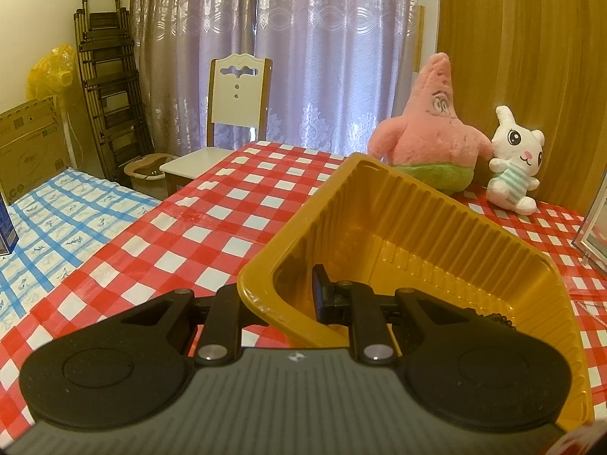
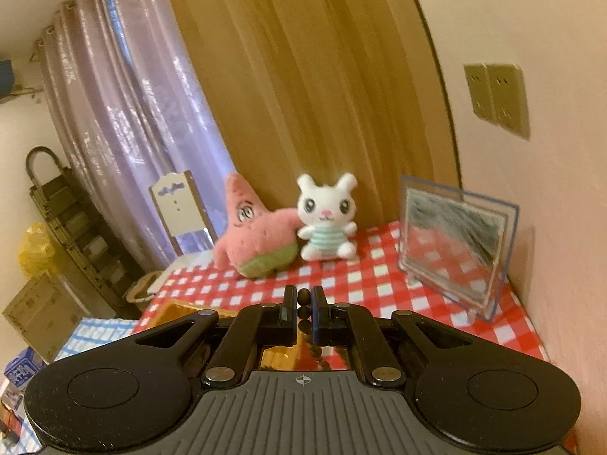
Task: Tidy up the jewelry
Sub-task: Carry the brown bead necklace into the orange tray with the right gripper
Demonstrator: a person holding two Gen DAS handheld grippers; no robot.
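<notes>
Left gripper [image 1: 299, 295] pinching the near-left wall of a yellow plastic tray [image 1: 436, 227], one finger [image 1: 320, 292] inside and the other hidden behind the outer wall. Tray tipped up off the red checked tablecloth [image 1: 227, 204], open side facing the camera, long axis running from near left to far right, far corner raised toward the pink starfish plush [image 1: 432, 129]. Near-right rim of the tray cut off by the gripper body. Dark beaded bracelet [image 1: 497, 318] only partly seen at the tray's near-right inner wall, mostly covered by the gripper linkage; cannot tell whether resting on the tray floor or hanging.

Right gripper [image 2: 304, 313] pressed together on the bead bracelet [image 2: 303, 297], held up over the table; beads stacked in a near-to-far line between the pads, the lower ones blurred and falling out of sight behind the gripper body. Small part of the yellow tray [image 2: 178, 311] peeking out at left, beneath the linkage. White rabbit plush [image 2: 327, 220] touching the starfish plush [image 2: 254, 235] at the far edge, clear framed stand [image 2: 455, 246] far right, well apart from the gripper.
</notes>
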